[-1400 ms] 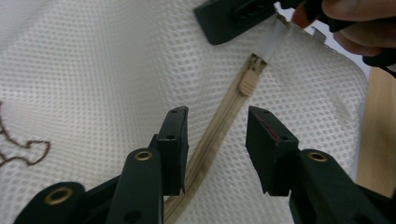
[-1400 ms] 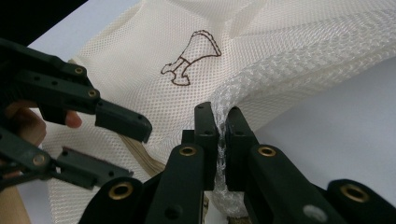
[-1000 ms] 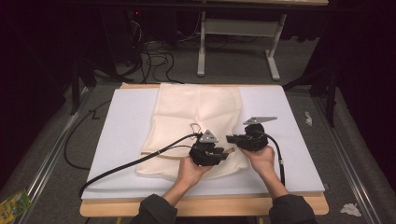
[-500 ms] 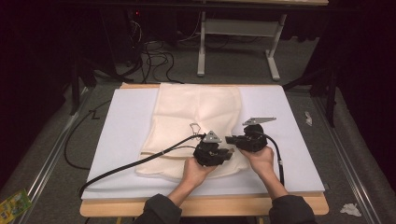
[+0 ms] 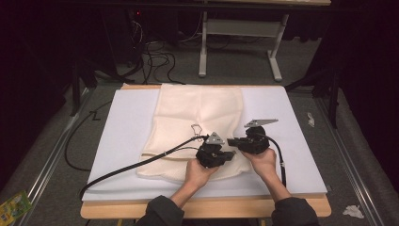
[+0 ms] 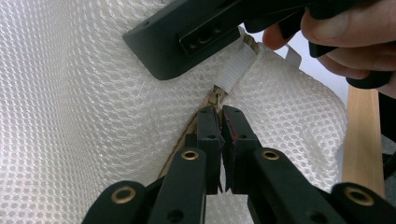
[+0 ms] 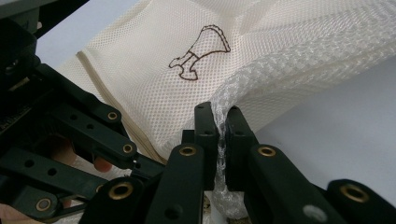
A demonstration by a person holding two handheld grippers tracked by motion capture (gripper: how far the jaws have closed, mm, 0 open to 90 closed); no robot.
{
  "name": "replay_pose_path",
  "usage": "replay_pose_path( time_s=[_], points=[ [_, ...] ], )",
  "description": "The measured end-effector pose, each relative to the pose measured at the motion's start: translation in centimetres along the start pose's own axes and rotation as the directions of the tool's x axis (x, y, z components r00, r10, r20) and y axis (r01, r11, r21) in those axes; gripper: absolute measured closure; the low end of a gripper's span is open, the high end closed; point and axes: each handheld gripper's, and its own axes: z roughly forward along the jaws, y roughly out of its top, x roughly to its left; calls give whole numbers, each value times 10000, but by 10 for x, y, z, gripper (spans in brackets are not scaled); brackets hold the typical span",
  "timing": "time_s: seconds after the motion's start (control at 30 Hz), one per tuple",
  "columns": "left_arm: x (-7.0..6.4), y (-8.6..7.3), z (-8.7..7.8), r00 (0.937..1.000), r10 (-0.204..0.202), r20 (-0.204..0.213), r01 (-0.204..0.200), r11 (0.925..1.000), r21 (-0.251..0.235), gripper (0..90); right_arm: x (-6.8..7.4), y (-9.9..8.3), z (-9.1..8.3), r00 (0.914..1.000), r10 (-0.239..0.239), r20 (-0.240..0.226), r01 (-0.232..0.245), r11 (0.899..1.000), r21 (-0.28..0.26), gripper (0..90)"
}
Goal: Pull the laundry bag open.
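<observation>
My left gripper (image 6: 220, 112) pinches the zip pull (image 6: 216, 95) of the mesh bag (image 5: 200, 127), which lies on the white board (image 5: 291, 141) near its front edge. My right gripper (image 7: 219, 122) clamps a fold of mesh (bunched between the jaws).

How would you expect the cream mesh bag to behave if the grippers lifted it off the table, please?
The mesh bag would probably sag limply: it already bunches into folds where the right gripper pinches it. It looks light, being thin open netting. The left gripper, closed at the zipper pull, likely has a firmer hold than on bare mesh.
</observation>
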Motion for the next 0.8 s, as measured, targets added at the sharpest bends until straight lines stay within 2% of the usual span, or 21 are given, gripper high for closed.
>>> replay_pose_path(
  time_s=[0.3,0.8],
  points=[
    [-3,0,-6,9990,420,-127,-418,9991,121,871,-2,-2,-3,9999,-83,81,82,10000,43,879],
    [0,0,-16,9992,371,-112,-370,9992,135,873,-4,-4,-5,9995,-277,177,275,9996,120,880]
  ],
)
